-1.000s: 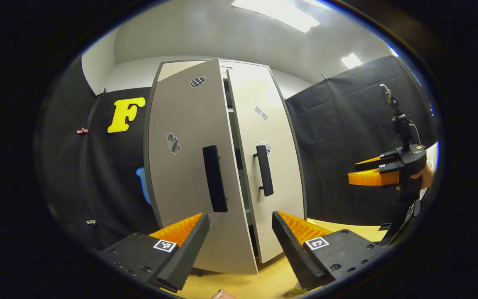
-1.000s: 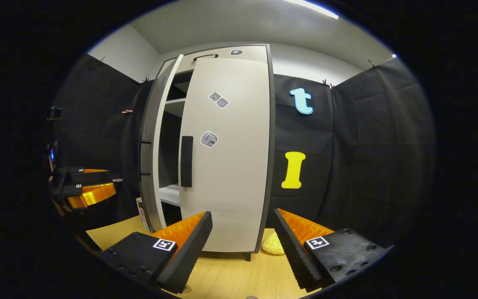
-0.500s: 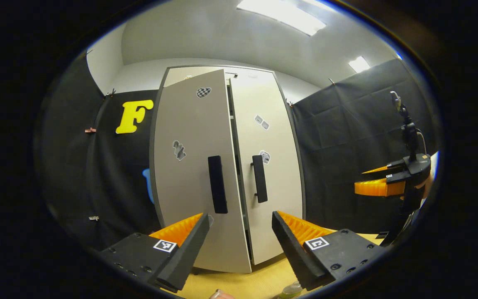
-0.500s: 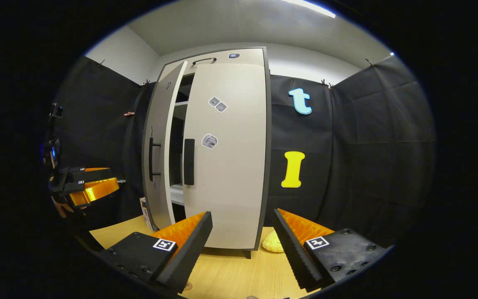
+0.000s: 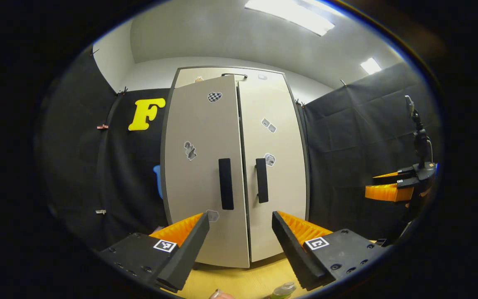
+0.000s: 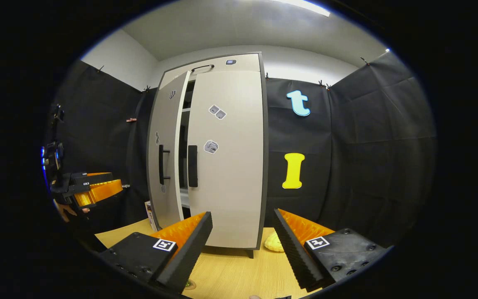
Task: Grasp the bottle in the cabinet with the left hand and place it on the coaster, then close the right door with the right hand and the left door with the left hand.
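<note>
Left hand-held gripper (image 5: 240,230), fingers apart and empty, faces the cabinet (image 5: 235,166) from a short way off. The right hand-held gripper (image 6: 242,232) is likewise spread and holds nothing. The right door (image 5: 274,166) looks shut; the left door (image 6: 162,158) stands slightly ajar, a dark gap visible beside it, so closing it appears to be the last step. A bottle (image 5: 282,288) sits on the worktop (image 6: 230,274) below the left gripper; the coaster cannot be made out. A pale lumpy object (image 6: 273,243) lies by the cabinet's right corner, clear of both doors.

Wood table (image 6: 230,272) w/ cabinet (image 6: 226,166) standing on it, yellow item (image 6: 273,242) beside.
</note>
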Action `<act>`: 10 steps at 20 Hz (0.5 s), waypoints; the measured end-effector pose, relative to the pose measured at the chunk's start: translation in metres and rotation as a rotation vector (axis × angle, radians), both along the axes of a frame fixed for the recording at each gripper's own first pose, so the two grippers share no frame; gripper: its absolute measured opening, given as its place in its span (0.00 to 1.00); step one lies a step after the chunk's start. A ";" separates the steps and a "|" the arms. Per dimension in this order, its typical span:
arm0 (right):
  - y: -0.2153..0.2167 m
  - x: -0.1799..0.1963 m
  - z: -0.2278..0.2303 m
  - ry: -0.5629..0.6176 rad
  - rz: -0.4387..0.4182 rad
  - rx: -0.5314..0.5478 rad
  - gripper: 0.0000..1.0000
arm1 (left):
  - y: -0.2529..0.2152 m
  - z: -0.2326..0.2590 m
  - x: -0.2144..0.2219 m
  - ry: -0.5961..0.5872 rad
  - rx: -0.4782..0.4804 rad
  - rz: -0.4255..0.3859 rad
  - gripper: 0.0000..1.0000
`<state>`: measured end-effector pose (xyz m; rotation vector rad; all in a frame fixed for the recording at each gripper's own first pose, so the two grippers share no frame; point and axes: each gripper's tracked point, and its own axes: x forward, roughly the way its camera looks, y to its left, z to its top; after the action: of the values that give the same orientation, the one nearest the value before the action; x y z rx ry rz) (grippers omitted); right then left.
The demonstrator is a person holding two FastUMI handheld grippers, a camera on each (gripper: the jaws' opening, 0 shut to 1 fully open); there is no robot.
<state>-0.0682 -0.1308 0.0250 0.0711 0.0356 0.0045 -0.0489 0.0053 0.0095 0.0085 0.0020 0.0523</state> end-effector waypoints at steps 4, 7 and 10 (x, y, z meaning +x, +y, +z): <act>-0.015 -0.017 0.001 0.004 0.002 0.000 0.98 | -0.010 0.002 -0.008 -0.003 -0.029 0.022 0.96; -0.027 -0.029 -0.001 0.010 0.003 -0.011 0.98 | -0.021 0.003 -0.014 -0.003 -0.017 0.031 0.96; -0.034 -0.042 -0.002 0.011 0.021 -0.021 0.98 | -0.033 0.004 -0.023 -0.001 0.005 0.049 0.96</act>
<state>-0.1105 -0.1650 0.0231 0.0500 0.0477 0.0248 -0.0720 -0.0276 0.0132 0.0131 0.0008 0.1012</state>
